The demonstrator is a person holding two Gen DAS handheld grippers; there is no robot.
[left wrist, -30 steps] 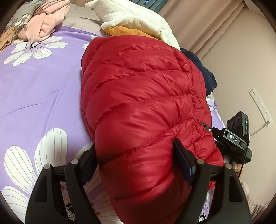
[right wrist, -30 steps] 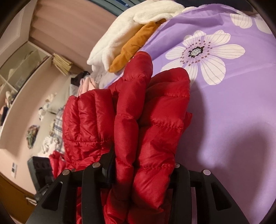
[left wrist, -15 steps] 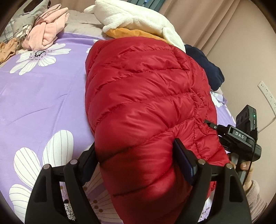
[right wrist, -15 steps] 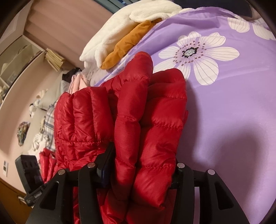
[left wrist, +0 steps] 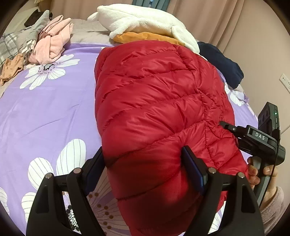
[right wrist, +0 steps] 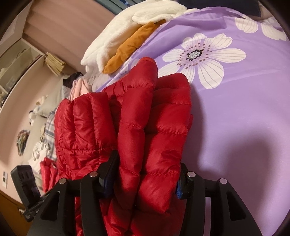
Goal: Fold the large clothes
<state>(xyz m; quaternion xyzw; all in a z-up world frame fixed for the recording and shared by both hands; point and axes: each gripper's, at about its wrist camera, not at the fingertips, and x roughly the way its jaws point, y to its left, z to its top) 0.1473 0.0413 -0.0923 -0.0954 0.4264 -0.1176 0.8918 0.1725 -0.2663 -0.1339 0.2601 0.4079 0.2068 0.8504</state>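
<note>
Right claw (right wrist: 145, 174) easing open, red puffer jacket (left wrist: 155, 101) between pads; left claw (left wrist: 143, 163) clamps near bundle; I judge folding nearly done, release left.

Red puffer jacket (left wrist: 155, 109): quilted synthetic shell, glossy, with stitched seams and soft creases. Bedsheet (left wrist: 45, 116): smooth purple cloth with a faint sheen, printed with white flowers. White garment (left wrist: 145, 23): thick, fluffy fleece, matt. Orange garment (left wrist: 145, 36) beneath it: soft matt cloth. Pink clothing (left wrist: 52, 45): matt, crumpled knit. Navy garment (left wrist: 221, 61): dull, dense cloth. Left gripper (left wrist: 143, 163) and right gripper (right wrist: 145, 168): matt black plastic frames with small bright metal pins; fingers (right wrist: 108, 174) faced with dark blue pads. Curtain (left wrist: 217, 16): matt pleated fabric
</note>
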